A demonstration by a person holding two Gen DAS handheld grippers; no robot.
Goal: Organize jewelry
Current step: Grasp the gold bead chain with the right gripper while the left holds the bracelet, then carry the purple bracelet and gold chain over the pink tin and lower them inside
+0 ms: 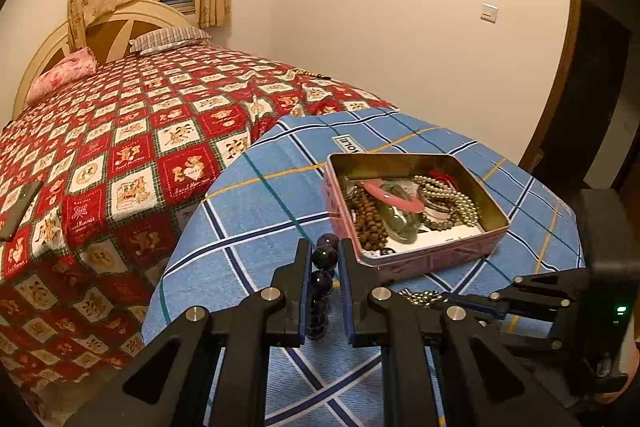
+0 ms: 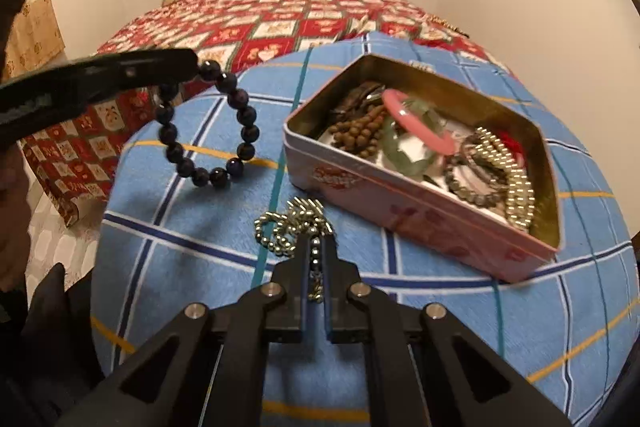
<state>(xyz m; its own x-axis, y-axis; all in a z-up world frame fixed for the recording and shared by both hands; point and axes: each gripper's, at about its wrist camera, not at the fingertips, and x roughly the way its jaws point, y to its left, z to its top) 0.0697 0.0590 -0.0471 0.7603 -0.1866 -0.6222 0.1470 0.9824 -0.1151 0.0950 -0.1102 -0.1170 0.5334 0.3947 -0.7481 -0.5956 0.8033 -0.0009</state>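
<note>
**Holding two bracelets over the tin, notes on grip**

Dangling from the left gripper (image 1: pixel 325 259) is a dark bead bracelet (image 2: pixel 208 125), pinched on a couple of beads near the top of the loop, with the rest hanging free in a ring above the blue checked cloth (image 2: pixel 192 227). The jaws are closed right down on the beads. From the right wrist view the loop hangs beside the tin (image 2: pixel 400 183), not over it.

The right gripper (image 2: pixel 318 251) is clamped on a gold ball chain (image 2: pixel 294 225), with a bunched coil spilling out past the tips, low over the cloth and just in front of the tin's near wall.

Handling guesses: the dark beads look like polished stone or glass, so hard, round and slick. Two flat pads on a sphere is a sketchy hold, so I'd grab across two neighbouring beads, or the string between them, so it can't squirt out. It's probably on elastic, so it'll swing and bounce. It looks heavier than the chain.

The chain is totally floppy with no stiffness, so it'll pour wherever it's let go. It looks light, but loops could snag on the tin's rim.

The tin is open and already crowded: brown wooden beads (image 2: pixel 358 131), a pink bangle (image 2: pixel 416 123), a pale green bangle (image 2: pixel 408 159) and more gold beads (image 2: pixel 516 187). The bangles look brittle, so I'd lower things in rather than drop them.
</note>
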